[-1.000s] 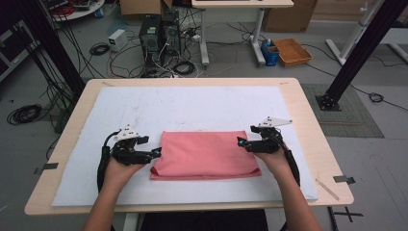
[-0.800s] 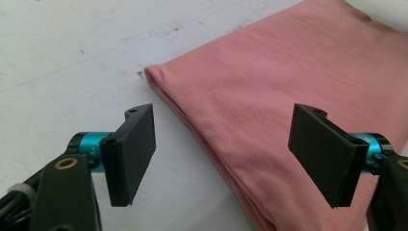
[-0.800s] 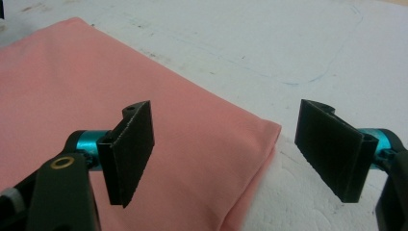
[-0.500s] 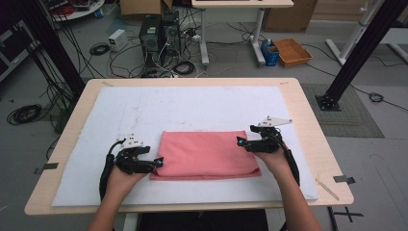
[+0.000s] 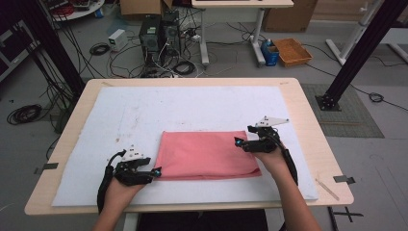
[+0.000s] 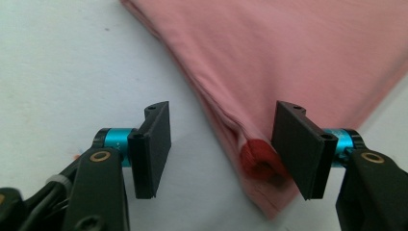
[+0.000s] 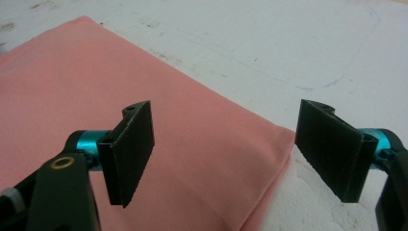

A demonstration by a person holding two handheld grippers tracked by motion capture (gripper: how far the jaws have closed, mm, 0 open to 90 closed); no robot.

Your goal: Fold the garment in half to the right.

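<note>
Now the pink cloth's [image 6: 298, 57] corner lies between the left claw's [image 6: 221, 144] closing jaws.

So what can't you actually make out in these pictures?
- How many layers the folded pink cloth has: its edges are too small in the high view and blurred in the left gripper view.
- Whether the left gripper touches the cloth's corner: the jaws stand apart and have just been closing, and one jaw hides the spot.
- The person's body: cut off by the bottom edge of the high view.
</note>
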